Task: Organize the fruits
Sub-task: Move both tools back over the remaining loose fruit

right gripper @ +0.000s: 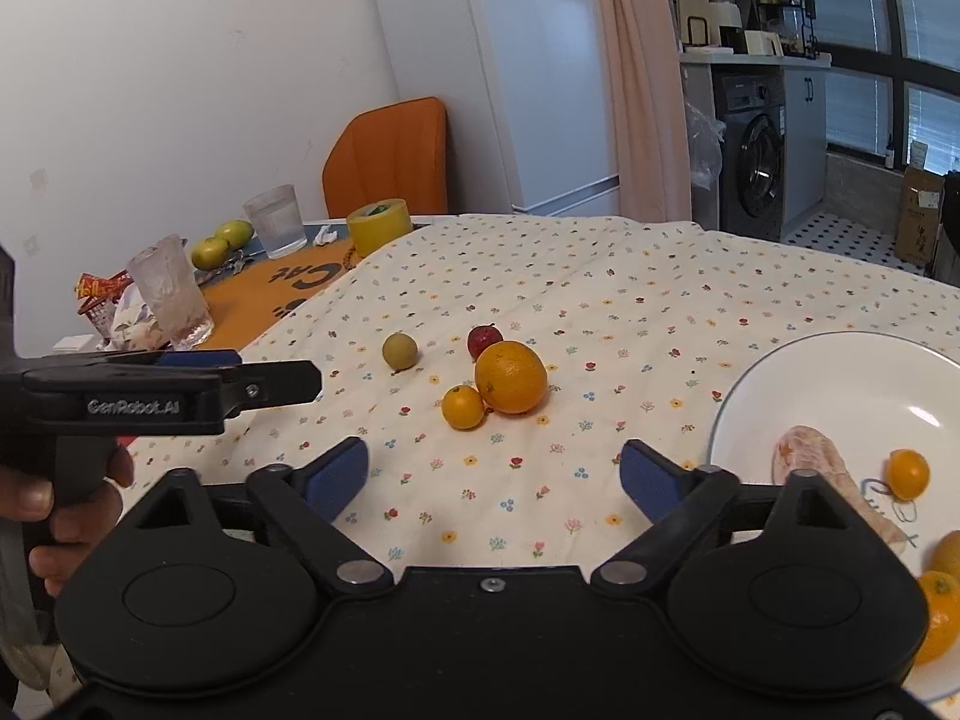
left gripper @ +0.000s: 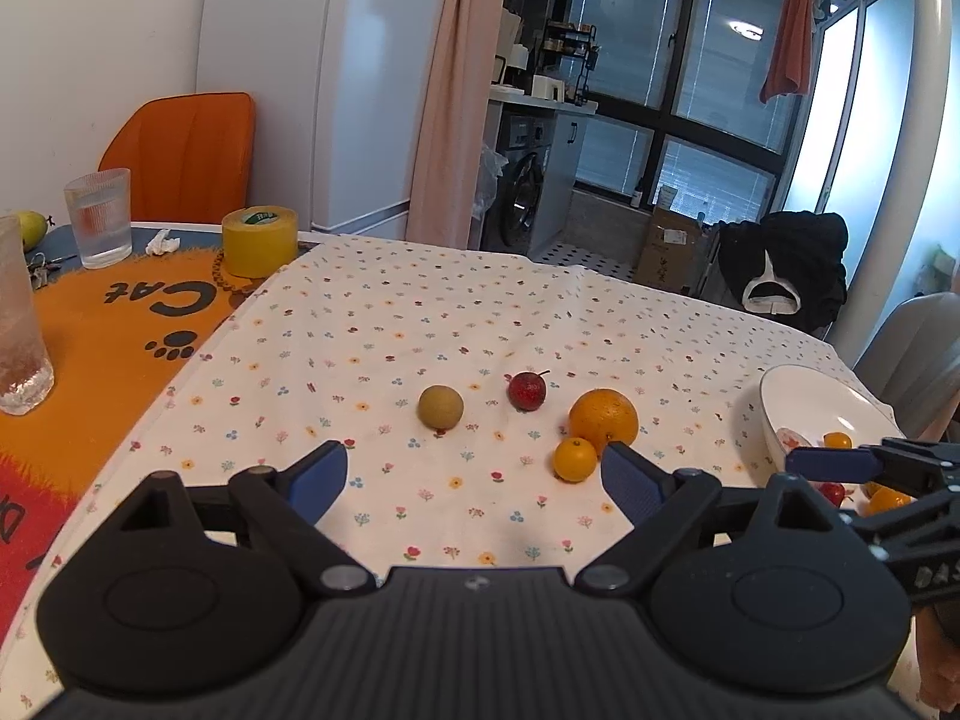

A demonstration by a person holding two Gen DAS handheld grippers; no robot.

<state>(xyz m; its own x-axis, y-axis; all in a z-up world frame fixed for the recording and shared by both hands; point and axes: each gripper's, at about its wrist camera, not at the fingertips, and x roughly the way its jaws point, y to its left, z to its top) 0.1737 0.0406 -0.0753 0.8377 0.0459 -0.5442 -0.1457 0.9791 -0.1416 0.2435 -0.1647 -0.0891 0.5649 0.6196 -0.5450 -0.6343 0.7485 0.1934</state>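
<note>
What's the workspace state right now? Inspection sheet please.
Surface: floral tablecloth beside an orange cat mat.
Job's things: large orange, small orange, red fruit, brown-green fruit loose on the cloth; white plate holds some fruit.
Clutter: two glasses, yellow tape roll, green fruits.
Grippers: left gripper open, empty; right gripper open, empty.
Cables: nothing seen.
Surroundings: orange chair, fridge, washing machine.

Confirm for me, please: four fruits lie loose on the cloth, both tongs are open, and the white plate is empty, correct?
Not quite: the plate is not empty. The right wrist view shows a small orange fruit and other pieces in it. The four fruits on the cloth and both open tongs, left and right, are correct.
</note>
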